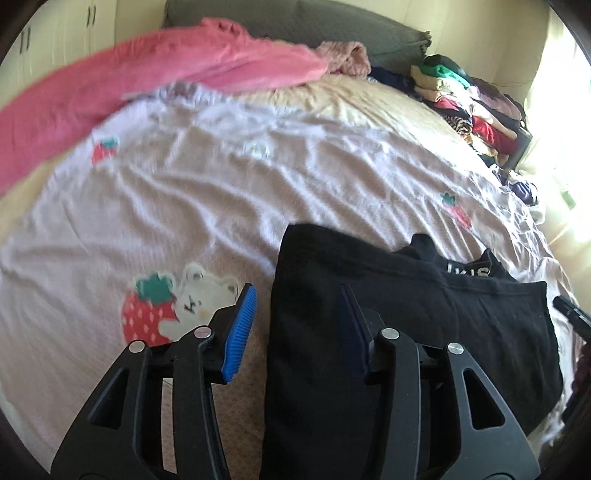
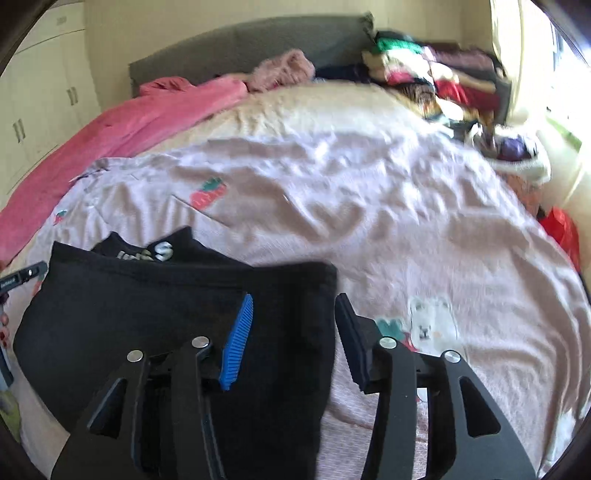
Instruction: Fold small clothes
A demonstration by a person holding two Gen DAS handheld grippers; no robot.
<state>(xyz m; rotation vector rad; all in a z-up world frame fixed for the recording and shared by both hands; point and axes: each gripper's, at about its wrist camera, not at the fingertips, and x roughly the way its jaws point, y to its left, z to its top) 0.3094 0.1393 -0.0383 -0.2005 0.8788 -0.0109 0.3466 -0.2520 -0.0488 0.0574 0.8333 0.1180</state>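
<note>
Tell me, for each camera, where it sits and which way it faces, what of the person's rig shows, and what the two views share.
Left wrist: sits on the left gripper, looking forward and down over the bed's pale sheet; its own open fingers straddle the left edge of the black garment.
Right wrist: sits on the right gripper, same heading; open fingers straddle the garment's right edge.
Shared: garment, sheet, pink blanket, clothes pile, grey headboard.

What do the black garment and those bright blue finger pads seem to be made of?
Black garment: soft matte knit, probably cotton jersey; it drapes limp with white printed letters. Blue pads: ridged, matte, likely rubber or soft plastic, judging by the fine ribs.
</note>
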